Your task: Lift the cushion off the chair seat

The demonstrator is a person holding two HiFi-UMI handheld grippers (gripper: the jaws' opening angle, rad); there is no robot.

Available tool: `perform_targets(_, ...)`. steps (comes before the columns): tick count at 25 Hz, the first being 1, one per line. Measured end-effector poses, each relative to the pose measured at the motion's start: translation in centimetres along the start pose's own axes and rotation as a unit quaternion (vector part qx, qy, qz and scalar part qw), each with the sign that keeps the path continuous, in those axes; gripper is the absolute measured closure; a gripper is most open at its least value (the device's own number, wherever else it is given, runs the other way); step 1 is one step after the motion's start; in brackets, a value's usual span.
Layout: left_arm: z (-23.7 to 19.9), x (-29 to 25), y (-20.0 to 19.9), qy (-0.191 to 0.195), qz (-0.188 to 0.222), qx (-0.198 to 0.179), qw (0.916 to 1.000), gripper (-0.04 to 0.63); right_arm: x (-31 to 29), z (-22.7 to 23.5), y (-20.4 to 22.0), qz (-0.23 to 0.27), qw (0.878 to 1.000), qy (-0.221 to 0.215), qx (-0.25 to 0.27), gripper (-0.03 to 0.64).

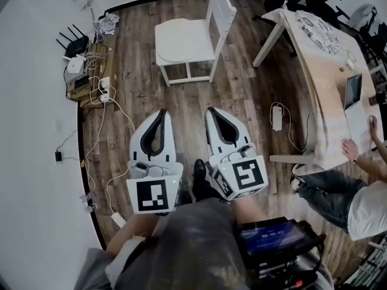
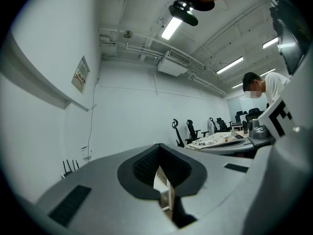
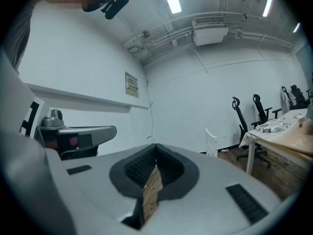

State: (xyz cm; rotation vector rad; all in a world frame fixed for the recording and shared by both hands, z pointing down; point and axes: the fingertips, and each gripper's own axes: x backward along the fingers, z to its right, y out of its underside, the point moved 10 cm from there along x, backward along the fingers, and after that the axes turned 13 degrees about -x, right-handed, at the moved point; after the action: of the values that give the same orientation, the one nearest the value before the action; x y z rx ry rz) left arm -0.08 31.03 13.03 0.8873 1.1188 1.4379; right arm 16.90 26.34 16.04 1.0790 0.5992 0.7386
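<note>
Left white-shelled two-jaw gripper (image 1: pixel 162 112) and right white-shelled two-jaw gripper (image 1: pixel 213 110): same build. Smooth rounded shells, black ribbed lining (image 2: pixel 146 163) round a teardrop-shaped opening. Dark rectangular patches (image 3: pixel 247 202) set into the outer faces. White cube with black square marker at the rear of each, lower centre of the head view: left cube (image 1: pixel 152 195), right cube (image 1: pixel 248 175). Small green light (image 1: pixel 174 182) beside left cube. Worn: loose grey garment (image 1: pixel 181 246), black shoe (image 1: pixel 199 177). Black box with blue-lit screen (image 1: pixel 266 235) at lower right.

White cushion (image 1: pixel 181 41) on white chair (image 1: pixel 221 16), brown wood-grain floor (image 1: pixel 242 95), black-and-white square markers (image 1: pixel 152 196) on pale grey left gripper (image 1: pixel 161 113) and right gripper (image 1: pixel 212 112).
</note>
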Motion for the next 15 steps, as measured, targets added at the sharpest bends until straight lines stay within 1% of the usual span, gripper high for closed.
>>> perform_targets(4,-0.8,-2.9,-1.4,-0.02,0.015,-0.012,0.9996,0.589,-2.6,1.6,-1.7,0.01,1.0,-0.018,0.002,0.611)
perform_targets(10,-0.6,-6.2,-3.6,-0.042,0.044,-0.031,0.9977,0.589,-5.4,4.0,-4.6,0.029,0.999,-0.044,0.012,0.61)
perform_targets(15,-0.8,-8.0,-3.6,-0.052,0.044,-0.033,0.9972,0.589,-7.0,5.3,-5.0,0.025,0.998,-0.052,0.014,0.611)
